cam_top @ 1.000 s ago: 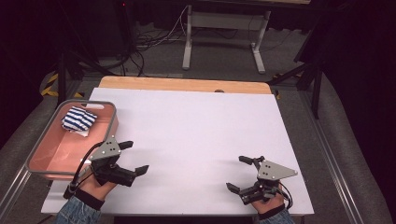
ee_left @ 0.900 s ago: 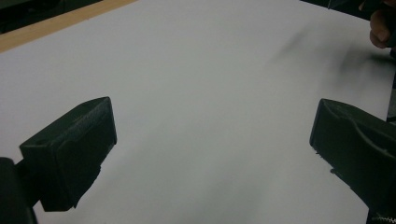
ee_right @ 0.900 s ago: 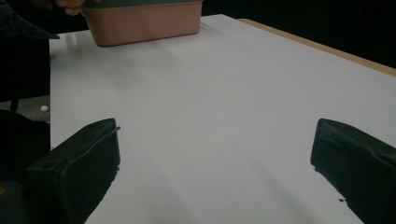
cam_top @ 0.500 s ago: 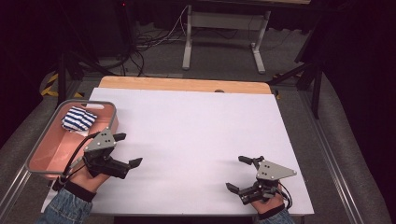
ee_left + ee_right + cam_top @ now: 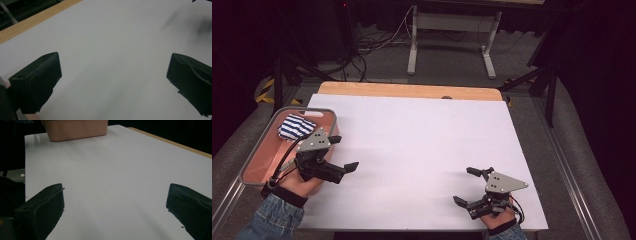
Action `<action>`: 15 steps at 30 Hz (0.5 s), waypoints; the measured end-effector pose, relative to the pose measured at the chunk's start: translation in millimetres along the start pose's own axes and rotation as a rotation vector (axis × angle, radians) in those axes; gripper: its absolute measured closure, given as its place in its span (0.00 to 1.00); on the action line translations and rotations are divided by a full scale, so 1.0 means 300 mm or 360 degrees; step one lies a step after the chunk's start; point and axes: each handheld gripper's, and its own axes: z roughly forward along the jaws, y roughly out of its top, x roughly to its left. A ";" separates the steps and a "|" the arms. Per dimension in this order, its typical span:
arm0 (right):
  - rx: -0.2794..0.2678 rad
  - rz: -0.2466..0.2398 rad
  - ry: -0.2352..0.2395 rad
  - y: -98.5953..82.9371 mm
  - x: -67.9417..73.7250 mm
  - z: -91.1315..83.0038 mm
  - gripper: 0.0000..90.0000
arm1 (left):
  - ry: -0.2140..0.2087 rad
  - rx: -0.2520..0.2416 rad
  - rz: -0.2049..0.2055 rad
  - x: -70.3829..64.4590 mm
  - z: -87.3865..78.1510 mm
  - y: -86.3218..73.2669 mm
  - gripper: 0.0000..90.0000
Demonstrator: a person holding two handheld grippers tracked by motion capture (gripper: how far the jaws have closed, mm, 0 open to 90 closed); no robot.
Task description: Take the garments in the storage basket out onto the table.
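the left gripper (image 5: 343, 152) is hovering at the left edge of the white table (image 5: 422, 150), just beside the pink bin (image 5: 257, 160), with its jaws spread wide and nothing between them; the left gripper view is showing bare white surface between the two black jaws. the striped cloth (image 5: 295, 127), blue and white, is lying bunched in the far end of the bin, just beyond the gripper's grey plate and apart from the jaws. the right gripper (image 5: 468, 186) is resting low at the near right of the table, well apart from the bin, jaws also wide open and empty; the right gripper view is looking across the table toward the bin's wall (image 5: 75, 130). judgement: the work in hand appears to be fetching the cloth from the bin, and this is the approach stage, no grasp yet made. the next move is likely calling for the left gripper to turn toward the bin, drop over the rim, and close on a raised fold of the cloth without catching the bin wall.
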 end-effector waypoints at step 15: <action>0.0007 -0.0003 0.0012 0.000 0.004 0.006 0.02 | 0.0087 0.0082 -0.0102 0.088 -0.030 0.017 0.01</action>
